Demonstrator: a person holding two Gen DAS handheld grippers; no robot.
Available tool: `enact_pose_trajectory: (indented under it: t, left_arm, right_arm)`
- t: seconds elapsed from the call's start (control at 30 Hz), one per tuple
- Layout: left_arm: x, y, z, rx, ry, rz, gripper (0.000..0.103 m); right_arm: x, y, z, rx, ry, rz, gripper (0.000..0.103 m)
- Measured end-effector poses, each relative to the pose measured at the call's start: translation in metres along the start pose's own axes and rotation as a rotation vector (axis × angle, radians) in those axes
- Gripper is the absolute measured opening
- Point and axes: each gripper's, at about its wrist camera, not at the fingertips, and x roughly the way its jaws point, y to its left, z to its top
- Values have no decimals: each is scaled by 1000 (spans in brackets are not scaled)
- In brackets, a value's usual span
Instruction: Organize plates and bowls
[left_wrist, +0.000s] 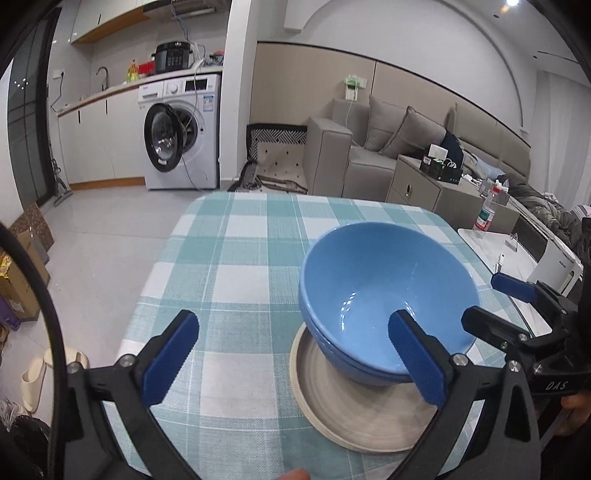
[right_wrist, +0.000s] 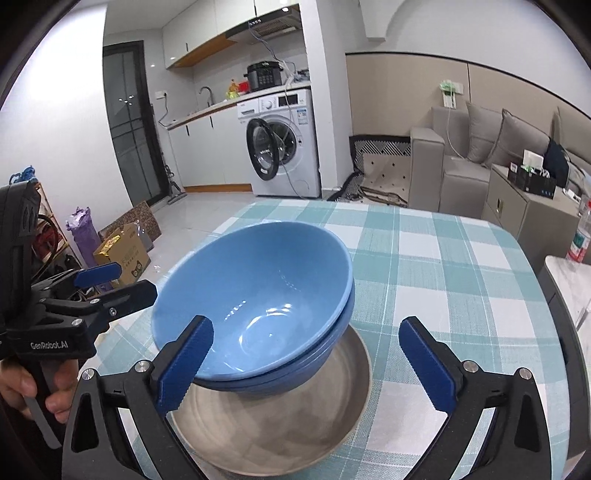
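Two nested blue bowls (right_wrist: 255, 306) sat tilted on a grey plate (right_wrist: 295, 424) on the checked surface (right_wrist: 443, 277). Judged glazed ceramic: stiff, slippery, breakable; best taken at the rim. The left gripper (left_wrist: 291, 362) and right gripper (right_wrist: 306, 365) both stood released, jaws wide, gripping nothing.

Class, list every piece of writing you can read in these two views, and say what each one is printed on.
"DAS": on the black body of the right gripper.
"GenRobot.AI": on the black body of the left gripper.
Washing machine sticker and panel, cooker buttons, bottle label, cardboard box print: too small to read.
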Motion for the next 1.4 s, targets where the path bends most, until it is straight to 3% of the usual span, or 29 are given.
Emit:
enact_pose_trajectory:
  t: [0.3, 0.5, 0.97, 1.4]
  left_arm:
    - [-21, 2, -19, 33, -77, 31, 103]
    - [-29, 4, -30, 34, -127, -4, 103]
    - [-32, -13, -56, 82, -187, -6, 103]
    - [-20, -19, -71, 100, -192, -5, 103]
  right_arm:
    - [-30, 9, -11, -89, -111, 42, 102]
    - [-44, 8, -27, -125, -145, 62, 102]
    - [-51, -10, -71, -103, -169, 64, 102]
    - [-47, -5, -87, -128, -181, 80, 102]
